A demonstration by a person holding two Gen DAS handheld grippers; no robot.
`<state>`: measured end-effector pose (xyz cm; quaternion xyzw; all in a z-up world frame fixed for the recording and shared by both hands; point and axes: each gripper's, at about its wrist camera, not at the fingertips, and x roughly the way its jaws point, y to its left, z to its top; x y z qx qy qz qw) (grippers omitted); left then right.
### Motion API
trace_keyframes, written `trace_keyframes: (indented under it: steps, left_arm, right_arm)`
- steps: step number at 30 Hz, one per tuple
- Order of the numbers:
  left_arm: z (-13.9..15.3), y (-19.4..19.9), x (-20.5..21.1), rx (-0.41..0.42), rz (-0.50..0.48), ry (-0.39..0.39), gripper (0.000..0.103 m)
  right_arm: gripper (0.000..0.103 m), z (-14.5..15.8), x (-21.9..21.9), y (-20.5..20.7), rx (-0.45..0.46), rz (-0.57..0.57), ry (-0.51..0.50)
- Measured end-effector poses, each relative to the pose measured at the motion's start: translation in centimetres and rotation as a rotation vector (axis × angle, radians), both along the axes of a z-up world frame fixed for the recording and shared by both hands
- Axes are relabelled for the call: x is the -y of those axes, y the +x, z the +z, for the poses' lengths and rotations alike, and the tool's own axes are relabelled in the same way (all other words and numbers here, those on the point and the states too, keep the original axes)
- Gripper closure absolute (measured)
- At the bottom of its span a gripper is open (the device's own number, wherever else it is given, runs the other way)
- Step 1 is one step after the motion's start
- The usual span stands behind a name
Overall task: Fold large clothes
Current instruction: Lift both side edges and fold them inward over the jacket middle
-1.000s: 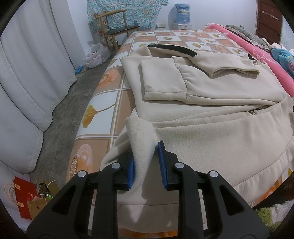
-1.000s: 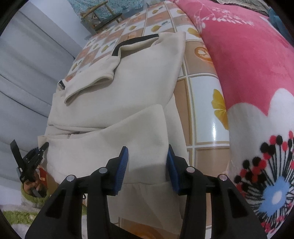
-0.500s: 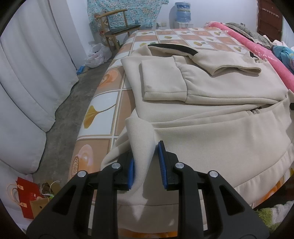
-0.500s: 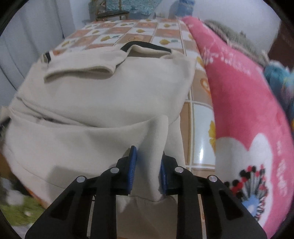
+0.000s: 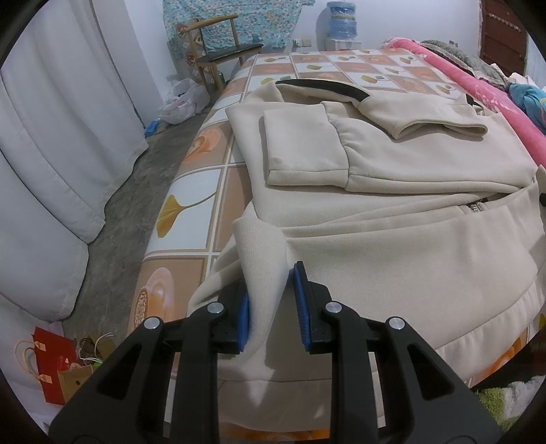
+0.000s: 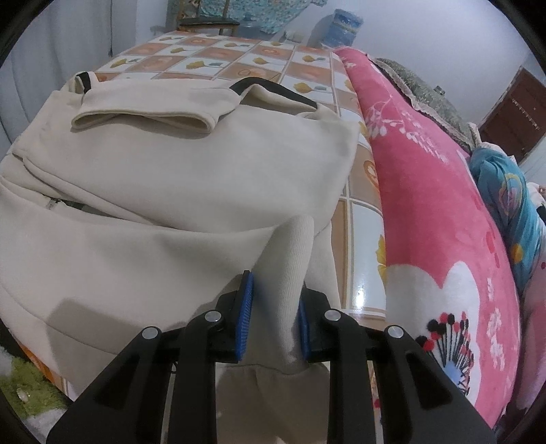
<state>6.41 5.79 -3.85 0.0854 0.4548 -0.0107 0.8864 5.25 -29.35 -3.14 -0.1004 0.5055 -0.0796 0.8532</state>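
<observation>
A large cream sweatshirt [image 5: 392, 177] with a dark collar lies on the tiled-pattern bed [image 5: 201, 191], both sleeves folded in over the chest. Its ribbed hem hangs toward the near edge of the bed. My left gripper [image 5: 273, 304] is shut on the hem's left corner, a ridge of cloth standing up between the blue pads. In the right wrist view the same sweatshirt [image 6: 177, 170] fills the left half, and my right gripper [image 6: 274, 314] is shut on the hem's right corner, a tongue of ribbed fabric rising out of the pads.
A pink flowered blanket [image 6: 426, 205] runs along the bed's right side with a teal cloth [image 6: 508, 205] beyond it. White curtains [image 5: 51, 136] and bare floor lie left of the bed. A wooden chair [image 5: 225, 51], a water bottle [image 5: 339, 17] and red paper bags [image 5: 51, 362] stand around.
My right gripper swung round to face up the bed and closed its wide-open jaws on the hem's right corner. The left gripper kept its hold and did not move.
</observation>
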Motion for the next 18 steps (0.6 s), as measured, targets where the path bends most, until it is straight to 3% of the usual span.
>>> trace_keyframes:
  steps: [8,18]
  left_arm:
    - [0.0,-0.1,0.0,0.0,0.001,0.009,0.081]
    - [0.1,0.1,-0.1,-0.009,0.018,-0.003,0.081]
  right_arm:
    - [0.081,0.0,-0.6,-0.5,0.012,-0.004,-0.036]
    - [0.092,0.9,-0.5,-1.4,0.051,-0.021,-0.017]
